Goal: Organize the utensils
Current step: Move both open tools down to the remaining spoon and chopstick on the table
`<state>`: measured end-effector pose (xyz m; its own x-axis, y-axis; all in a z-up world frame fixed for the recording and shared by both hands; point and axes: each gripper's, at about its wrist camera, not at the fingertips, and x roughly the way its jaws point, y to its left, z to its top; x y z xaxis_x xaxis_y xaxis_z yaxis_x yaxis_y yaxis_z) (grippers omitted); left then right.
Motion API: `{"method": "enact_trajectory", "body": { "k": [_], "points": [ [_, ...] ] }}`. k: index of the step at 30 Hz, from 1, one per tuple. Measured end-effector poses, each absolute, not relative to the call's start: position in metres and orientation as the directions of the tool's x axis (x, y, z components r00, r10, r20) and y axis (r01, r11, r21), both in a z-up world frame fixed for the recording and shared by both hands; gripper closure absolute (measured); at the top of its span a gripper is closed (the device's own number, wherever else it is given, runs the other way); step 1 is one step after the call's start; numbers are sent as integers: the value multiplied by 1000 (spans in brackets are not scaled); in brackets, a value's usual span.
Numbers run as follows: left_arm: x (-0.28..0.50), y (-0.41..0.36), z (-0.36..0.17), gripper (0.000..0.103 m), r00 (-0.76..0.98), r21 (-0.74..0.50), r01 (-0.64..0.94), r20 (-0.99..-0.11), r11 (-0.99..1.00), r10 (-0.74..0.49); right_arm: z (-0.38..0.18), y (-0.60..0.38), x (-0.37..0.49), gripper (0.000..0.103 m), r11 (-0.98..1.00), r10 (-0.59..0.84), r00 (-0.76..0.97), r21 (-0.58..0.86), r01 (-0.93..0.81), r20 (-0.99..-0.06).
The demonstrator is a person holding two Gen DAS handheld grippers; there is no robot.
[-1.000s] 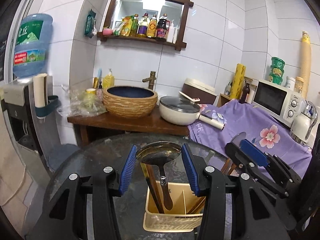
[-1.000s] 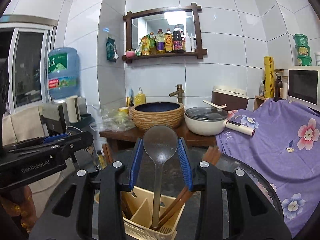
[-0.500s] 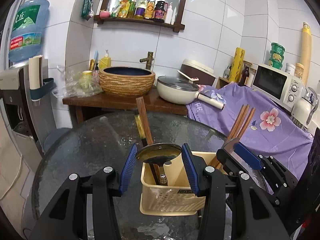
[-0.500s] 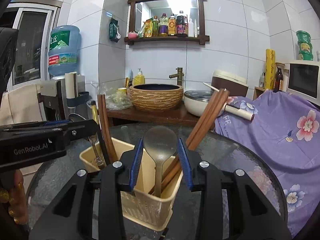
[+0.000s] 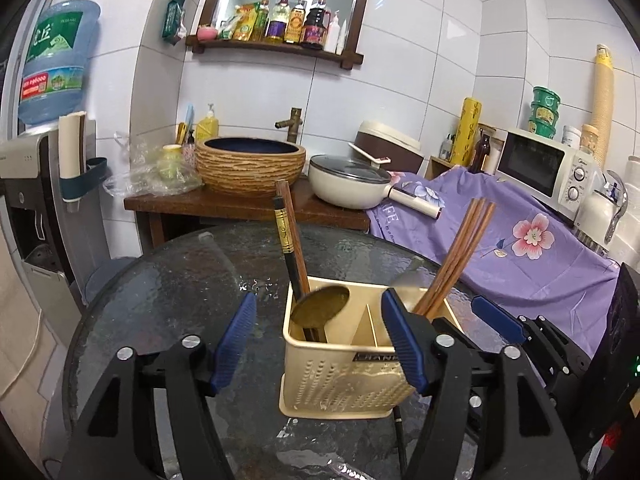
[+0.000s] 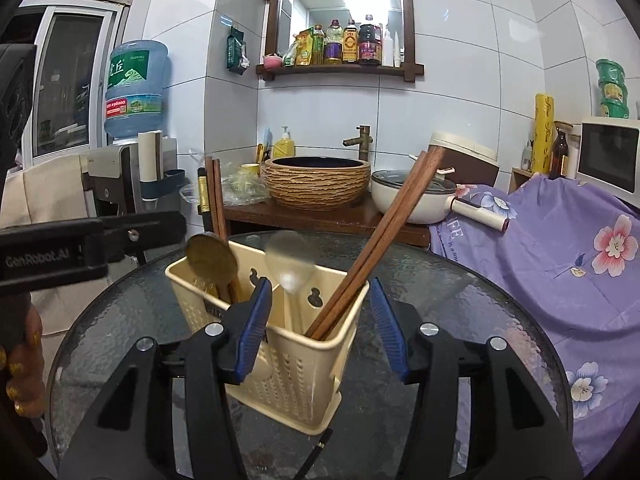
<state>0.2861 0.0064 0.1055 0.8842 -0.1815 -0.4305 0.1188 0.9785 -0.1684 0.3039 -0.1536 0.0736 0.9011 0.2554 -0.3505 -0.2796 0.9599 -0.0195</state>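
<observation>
A cream plastic utensil holder (image 5: pixel 344 380) (image 6: pixel 296 368) stands on the round glass table (image 5: pixel 180 280). Its left compartment holds a brass-coloured metal spoon (image 5: pixel 320 312) (image 6: pixel 212 256) and dark chopsticks (image 5: pixel 288 248). Brown chopsticks (image 5: pixel 460 256) (image 6: pixel 392 232) lean in the right compartment beside a silver spoon (image 6: pixel 290 264), which is blurred. My left gripper (image 5: pixel 320 344) is opening, its pads well clear of the metal spoon between them. My right gripper (image 6: pixel 320 332) is opening too, pads off the silver spoon. Each gripper shows in the other's view (image 5: pixel 492 318) (image 6: pixel 168 224).
A black chopstick (image 6: pixel 316 452) lies on the glass under the holder's near edge. Behind the table are a wooden stand with a woven basin (image 5: pixel 252 168), a lidded pan (image 5: pixel 352 184), a purple flowered cloth (image 5: pixel 520 256), a microwave (image 5: pixel 540 168) and a water dispenser (image 5: pixel 40 160).
Both grippers sank toward the holder with their spoons. Their jaws then widened and let go, and both spoons now stand in the holder.
</observation>
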Motion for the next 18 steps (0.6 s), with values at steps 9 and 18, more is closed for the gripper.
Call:
{"method": "enact_trajectory", "body": {
  "k": [9, 18],
  "points": [
    [243, 10, 63, 26, 842, -143, 131, -506, 981, -186, 41, -169, 269, 45, 901, 385, 741, 49, -431, -550],
    [221, 10, 6, 26, 752, -169, 158, -618, 973, -230, -23, -194, 236, 45, 863, 445, 565, 164, -477, -695]
  ]
}}
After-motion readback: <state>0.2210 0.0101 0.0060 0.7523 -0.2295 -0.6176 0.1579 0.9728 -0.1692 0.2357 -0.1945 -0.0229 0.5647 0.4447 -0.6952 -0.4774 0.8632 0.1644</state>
